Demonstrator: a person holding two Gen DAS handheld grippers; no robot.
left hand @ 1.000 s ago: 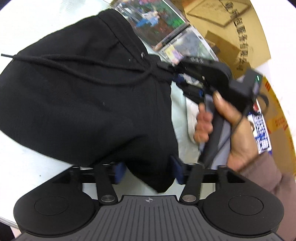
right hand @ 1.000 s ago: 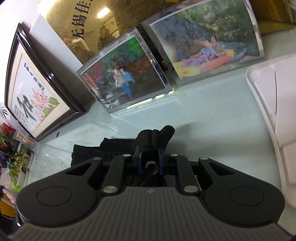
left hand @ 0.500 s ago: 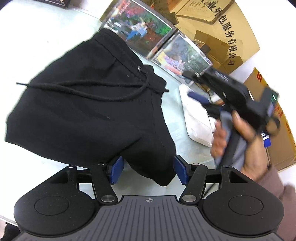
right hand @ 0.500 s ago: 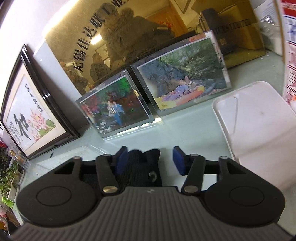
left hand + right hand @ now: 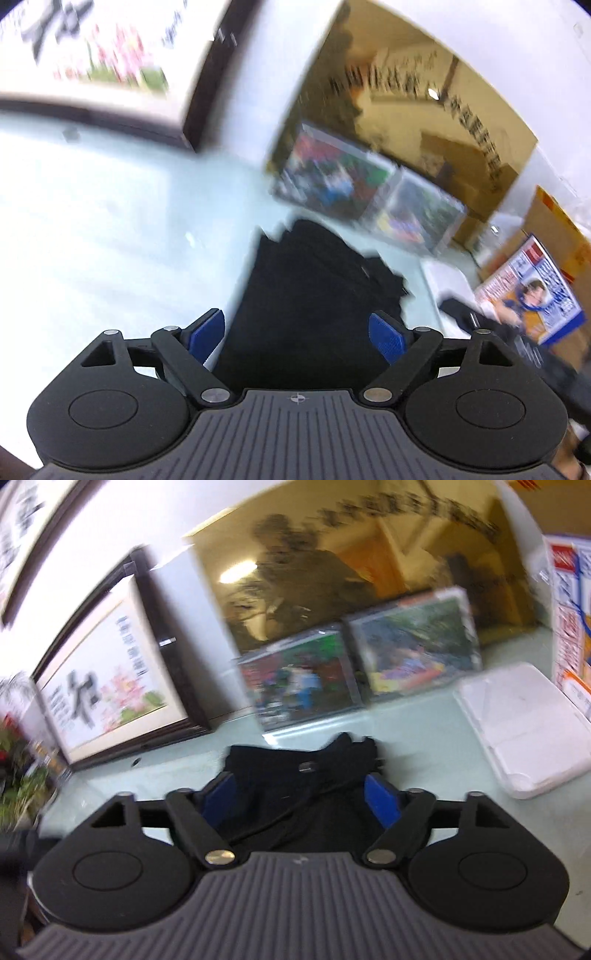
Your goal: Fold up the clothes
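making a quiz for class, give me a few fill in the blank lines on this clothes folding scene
1. The garment lying on the table is ____ in colour.
2. The pads of the left gripper and the right gripper are ____ in colour.
3. The white tray holds ____ clothes.
4. Behind the garment lean ____ clear-framed colour photos.

Missing words: black; blue; no; two

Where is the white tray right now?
In the right wrist view the white tray lies on the table's right side, right of the black clothes, before the photo frames.
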